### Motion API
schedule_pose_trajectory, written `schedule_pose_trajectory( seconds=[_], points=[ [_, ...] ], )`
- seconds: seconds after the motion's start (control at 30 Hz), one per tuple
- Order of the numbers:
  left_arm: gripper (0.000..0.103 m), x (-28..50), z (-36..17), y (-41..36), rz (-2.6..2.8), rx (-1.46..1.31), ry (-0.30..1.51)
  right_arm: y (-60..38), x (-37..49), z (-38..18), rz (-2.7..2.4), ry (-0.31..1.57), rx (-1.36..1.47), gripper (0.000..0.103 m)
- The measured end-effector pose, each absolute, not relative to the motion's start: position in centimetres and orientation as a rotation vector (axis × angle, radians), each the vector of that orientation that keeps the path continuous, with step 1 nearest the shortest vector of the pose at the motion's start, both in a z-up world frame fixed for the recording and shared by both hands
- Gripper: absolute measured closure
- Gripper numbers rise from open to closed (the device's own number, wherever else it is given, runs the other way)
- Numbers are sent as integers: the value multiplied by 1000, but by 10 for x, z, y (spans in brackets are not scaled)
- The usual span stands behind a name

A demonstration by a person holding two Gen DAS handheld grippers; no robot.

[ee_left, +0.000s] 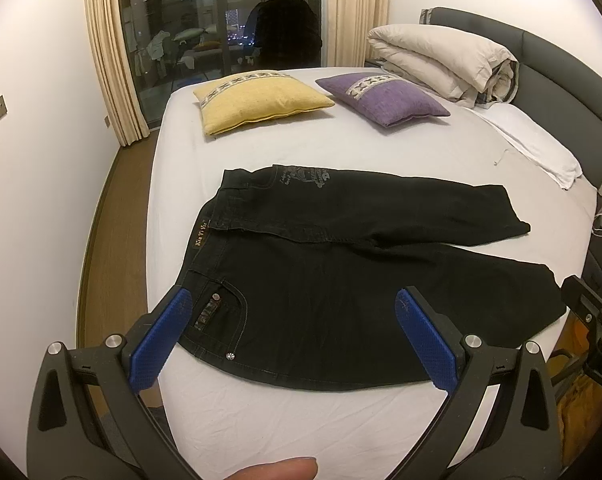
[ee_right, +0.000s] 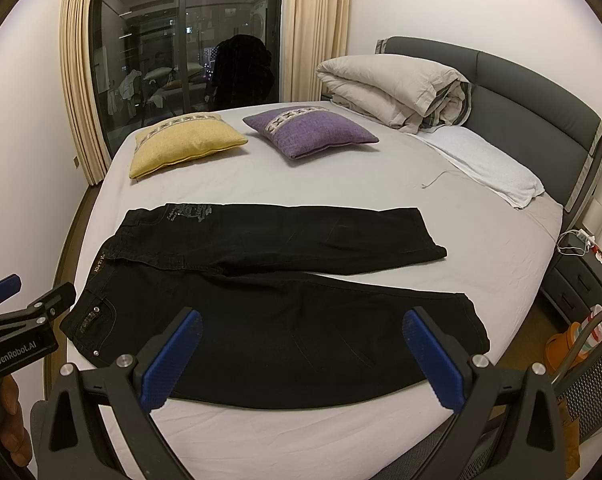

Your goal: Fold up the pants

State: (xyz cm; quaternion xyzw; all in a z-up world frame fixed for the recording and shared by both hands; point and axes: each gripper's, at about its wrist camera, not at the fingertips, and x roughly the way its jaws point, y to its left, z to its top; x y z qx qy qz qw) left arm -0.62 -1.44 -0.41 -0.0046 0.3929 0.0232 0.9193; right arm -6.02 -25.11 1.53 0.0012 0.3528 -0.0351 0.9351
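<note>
Black pants [ee_left: 341, 264] [ee_right: 277, 300] lie spread flat on the white bed sheet [ee_left: 341, 144], waistband to the left, both legs running right and slightly apart. My left gripper [ee_left: 295, 300] hovers open above the near edge of the bed, its blue pads [ee_left: 161, 344] framing the pocket and the near leg. My right gripper [ee_right: 301, 320] is open too, held over the near leg, touching nothing. The left gripper's body [ee_right: 25, 320] shows at the left edge of the right wrist view, with a hand [ee_right: 5, 420] under it.
A yellow cushion [ee_left: 257, 100], a purple cushion [ee_left: 381, 98] and a rolled duvet [ee_left: 441, 60] sit at the far side of the bed. A white pillow [ee_left: 533, 144] lies by the grey headboard [ee_left: 561, 72]. Nightstand [ee_right: 581, 276] and bags [ee_right: 565, 344] stand right.
</note>
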Motion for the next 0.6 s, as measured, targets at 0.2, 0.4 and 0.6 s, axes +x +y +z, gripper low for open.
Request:
schedule_pose_trajectory(
  seconds=[0.2, 0.4, 0.6],
  points=[
    [0, -7, -5, -14, 44, -7, 809, -251, -61, 15, -72, 722, 1, 0],
    [0, -7, -6, -15, 42, -5, 811, -250, -62, 13, -72, 723, 2, 0],
    [0, -7, -6, -16, 43, -5, 811, -250, -62, 15, -72, 724, 2, 0]
  ],
)
